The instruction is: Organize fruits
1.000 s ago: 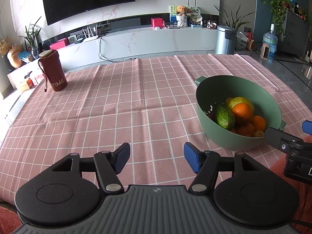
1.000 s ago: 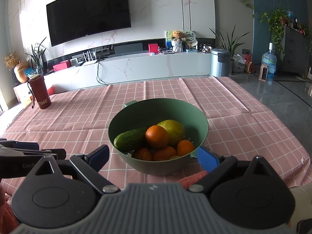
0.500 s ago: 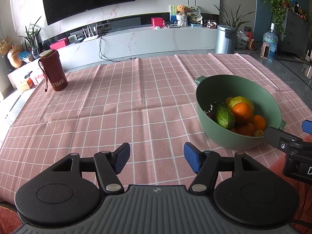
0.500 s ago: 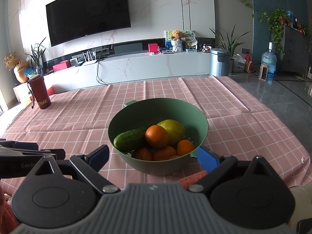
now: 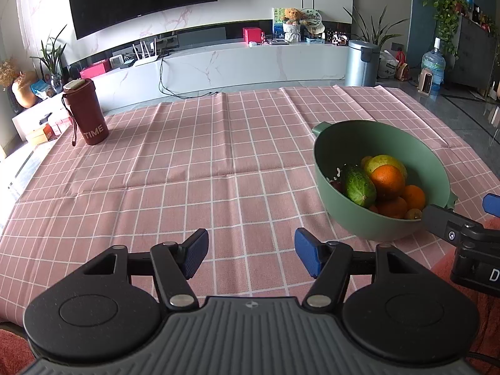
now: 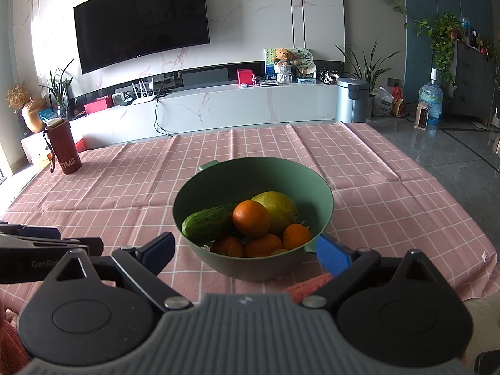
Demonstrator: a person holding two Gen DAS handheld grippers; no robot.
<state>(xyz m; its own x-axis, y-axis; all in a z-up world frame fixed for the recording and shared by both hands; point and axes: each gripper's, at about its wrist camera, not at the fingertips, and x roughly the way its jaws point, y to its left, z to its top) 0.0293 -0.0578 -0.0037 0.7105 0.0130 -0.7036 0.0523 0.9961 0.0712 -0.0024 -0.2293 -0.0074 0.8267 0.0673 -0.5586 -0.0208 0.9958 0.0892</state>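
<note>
A green bowl (image 6: 218, 187) stands on the pink checked tablecloth (image 6: 125, 193). It holds a cucumber (image 6: 207, 222), a yellow-green pear (image 6: 279, 207) and several oranges (image 6: 251, 218). My right gripper (image 6: 247, 251) hovers open just in front of the bowl's near wall, its fingers straddling it. In the left wrist view the bowl (image 5: 350, 143) sits to the right with the cucumber (image 5: 357, 185) and oranges (image 5: 387, 181) inside. My left gripper (image 5: 251, 251) is open over bare cloth, left of the bowl, holding nothing. The right gripper's finger (image 5: 443, 222) reaches in beside the bowl.
A dark red tumbler marked TIME (image 5: 86, 112) stands at the table's far left (image 6: 62, 147). Behind the table runs a white TV bench with a television above it. A metal bin (image 6: 353, 100) and a water bottle (image 6: 430, 101) stand on the floor to the right.
</note>
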